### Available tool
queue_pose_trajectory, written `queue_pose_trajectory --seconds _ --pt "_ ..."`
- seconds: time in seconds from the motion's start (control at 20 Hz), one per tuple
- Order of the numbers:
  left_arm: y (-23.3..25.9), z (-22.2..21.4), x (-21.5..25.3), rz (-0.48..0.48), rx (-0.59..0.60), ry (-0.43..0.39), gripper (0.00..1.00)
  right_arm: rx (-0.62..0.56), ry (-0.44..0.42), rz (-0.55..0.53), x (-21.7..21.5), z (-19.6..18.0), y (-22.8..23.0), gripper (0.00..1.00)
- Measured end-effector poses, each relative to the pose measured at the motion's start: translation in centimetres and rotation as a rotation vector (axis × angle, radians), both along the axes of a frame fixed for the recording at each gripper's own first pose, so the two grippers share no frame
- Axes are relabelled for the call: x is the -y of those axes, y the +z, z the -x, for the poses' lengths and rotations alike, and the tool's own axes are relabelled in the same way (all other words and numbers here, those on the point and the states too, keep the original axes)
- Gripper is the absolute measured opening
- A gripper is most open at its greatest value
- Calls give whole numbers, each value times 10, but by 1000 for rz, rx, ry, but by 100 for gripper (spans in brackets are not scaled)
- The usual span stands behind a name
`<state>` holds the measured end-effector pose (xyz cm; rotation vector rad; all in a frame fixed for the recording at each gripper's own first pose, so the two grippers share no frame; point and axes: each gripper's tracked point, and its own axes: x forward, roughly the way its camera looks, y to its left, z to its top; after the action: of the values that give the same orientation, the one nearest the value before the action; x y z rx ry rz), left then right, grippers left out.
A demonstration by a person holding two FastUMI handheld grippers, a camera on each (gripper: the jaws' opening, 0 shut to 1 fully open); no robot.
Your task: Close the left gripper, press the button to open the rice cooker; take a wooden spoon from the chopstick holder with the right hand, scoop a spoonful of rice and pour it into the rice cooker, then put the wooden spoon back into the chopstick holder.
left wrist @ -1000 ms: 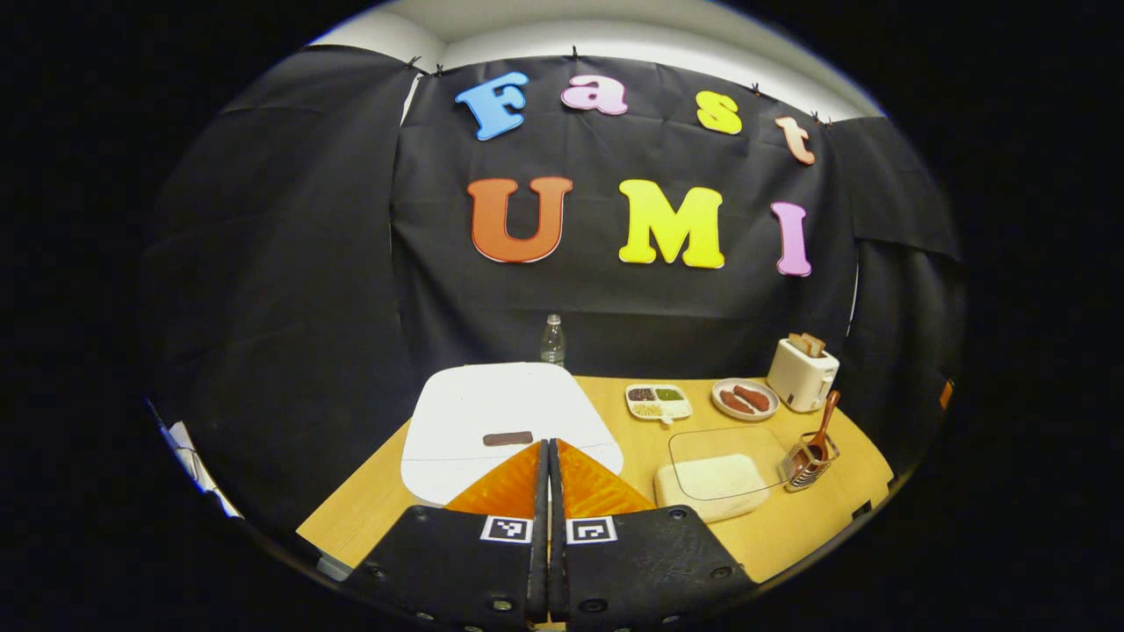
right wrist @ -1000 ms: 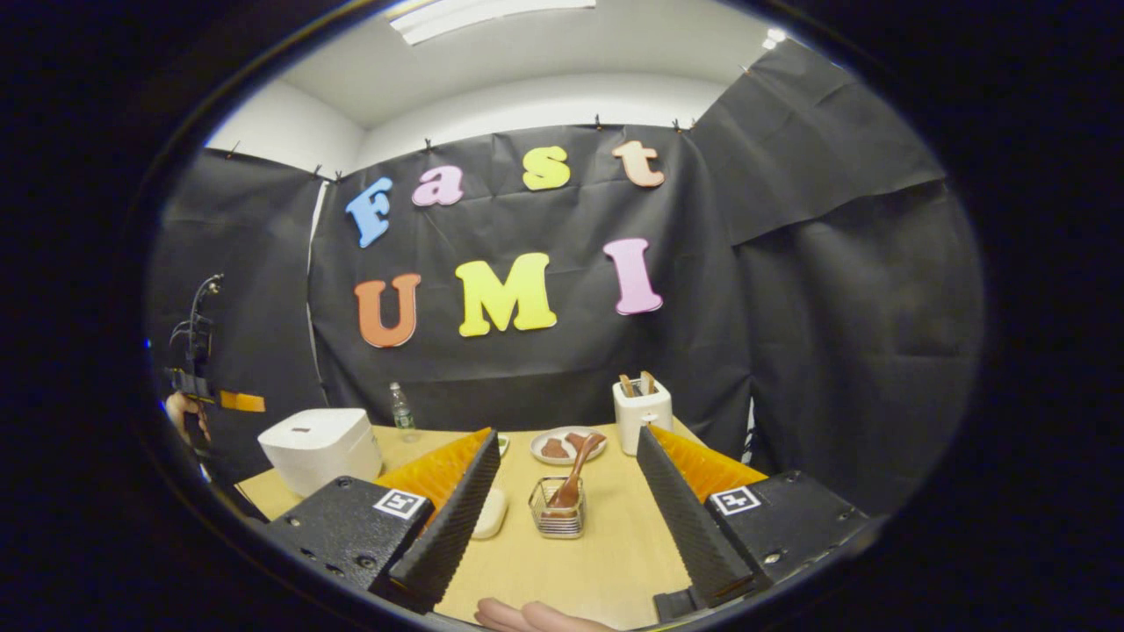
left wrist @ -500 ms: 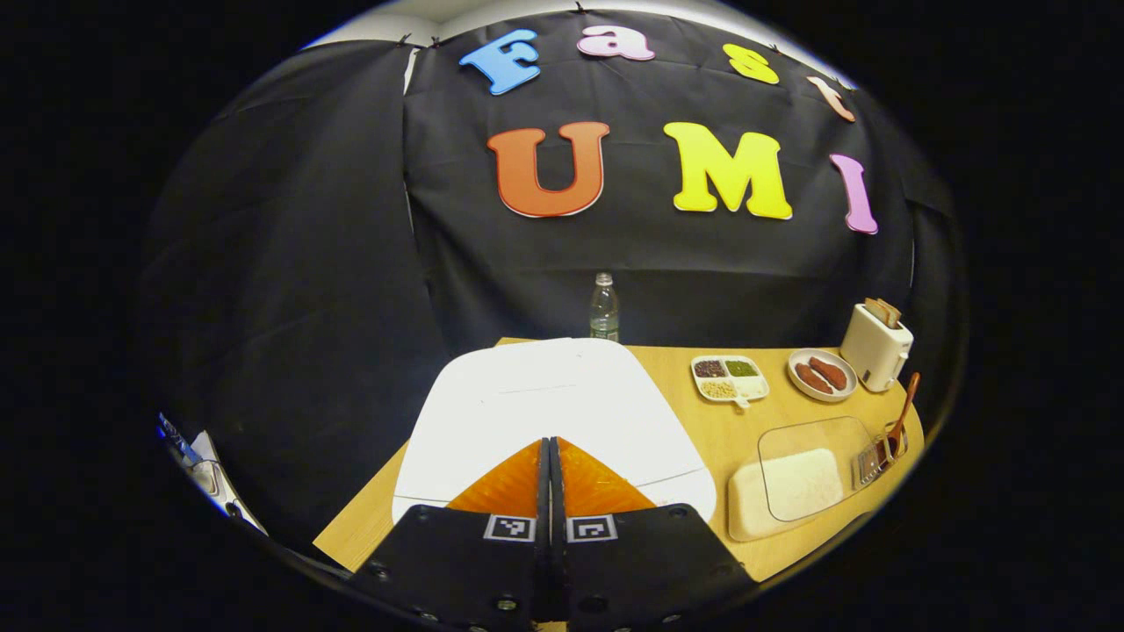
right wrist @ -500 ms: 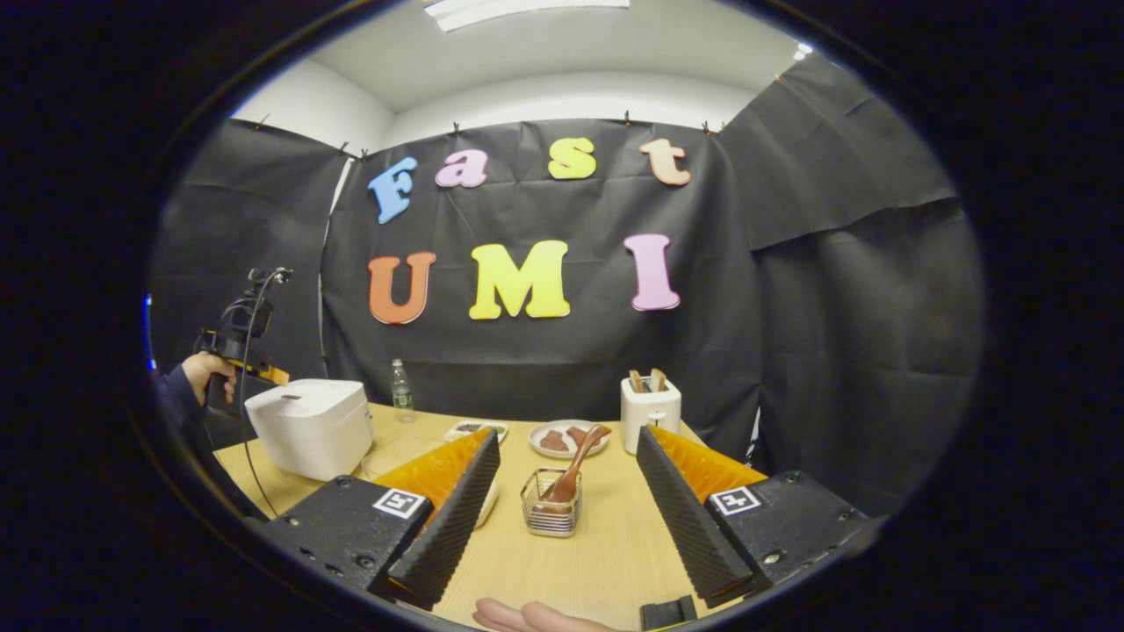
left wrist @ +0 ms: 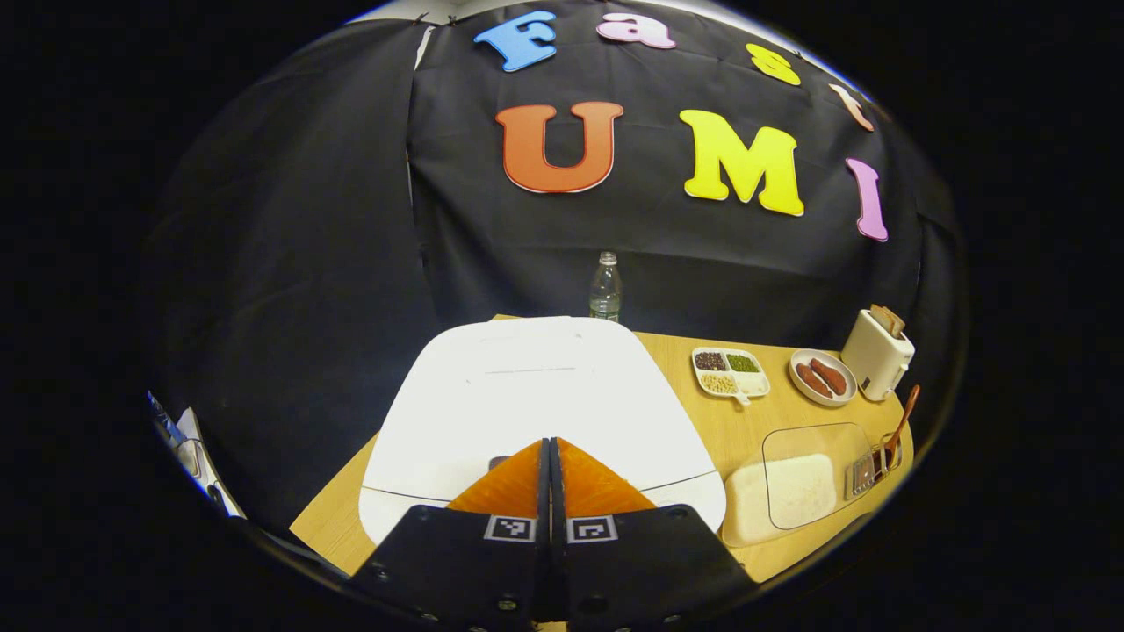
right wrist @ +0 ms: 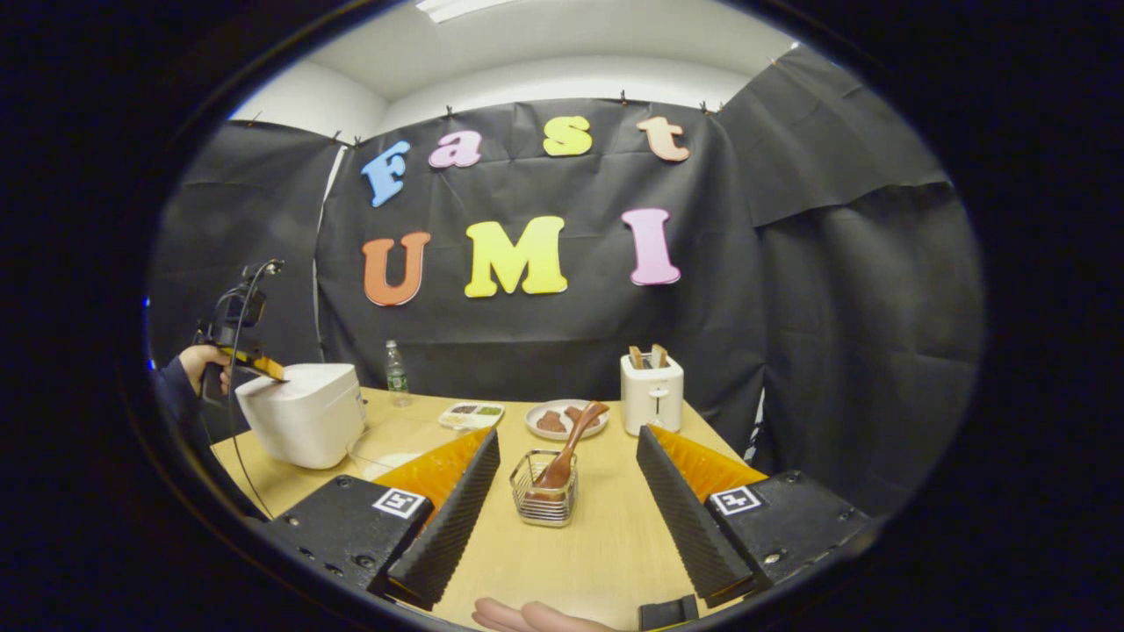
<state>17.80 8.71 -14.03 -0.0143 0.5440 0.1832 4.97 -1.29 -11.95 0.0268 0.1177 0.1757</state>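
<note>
Right on top of the rice cooker [left wrist: 544, 395] is where your left tool [left wrist: 551, 452] sits, fingers pressed together with nothing between them, tips down at the front edge of the white lid. A sliver of the dark button [left wrist: 498, 459] peeks out just left of the tips. In the right gripper view the left tool [right wrist: 255, 364] is on the near top corner of the cooker [right wrist: 303, 421], and the lid looks flat and shut. So I'd say step one is half done: tool closed, press underway or about to land, lid not popped yet.

Everything else is untouched as far as I can tell. To the right of the cooker, the wooden spoon [right wrist: 571, 443] stands in the wire chopstick holder [right wrist: 544, 500], leaning back toward the toaster [right wrist: 652, 395]. Your right tool [right wrist: 562, 491] has its fingers wide apart with the holder between them but farther off, gripping nothing.

Between cooker and holder there's the rice container [left wrist: 773, 491] with a clear lid [left wrist: 812, 470] lying tilted across it, so part of the rice looks open for scooping.

Behind those, farther from the cooker, sit a divided dish [left wrist: 731, 373] and a plate of sausages [left wrist: 821, 377] on the worktop [right wrist: 580, 562], plus a water bottle [left wrist: 606, 290] behind the cooker.

Left to do: pop the lid, grab the spoon, scoop, pour, return it.
</note>
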Motion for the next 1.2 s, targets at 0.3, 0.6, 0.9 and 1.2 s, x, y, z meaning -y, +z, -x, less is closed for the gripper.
queue_pose_trajectory --seconds 0.3,0.6,0.9,1.2 --pt "-7 8 1 60 -85 28 0 0 -31 10 12 4 -1 100" --pt "4 5 1 93 -49 18 0 -5 -19 13 11 15 -1 100" --pt "63 -2 4 115 131 20 1 -68 -26 -21 12 13 -15 100" --pt "92 36 14 111 212 -5 20 -52 -23 -56 -1 10 -12 100"
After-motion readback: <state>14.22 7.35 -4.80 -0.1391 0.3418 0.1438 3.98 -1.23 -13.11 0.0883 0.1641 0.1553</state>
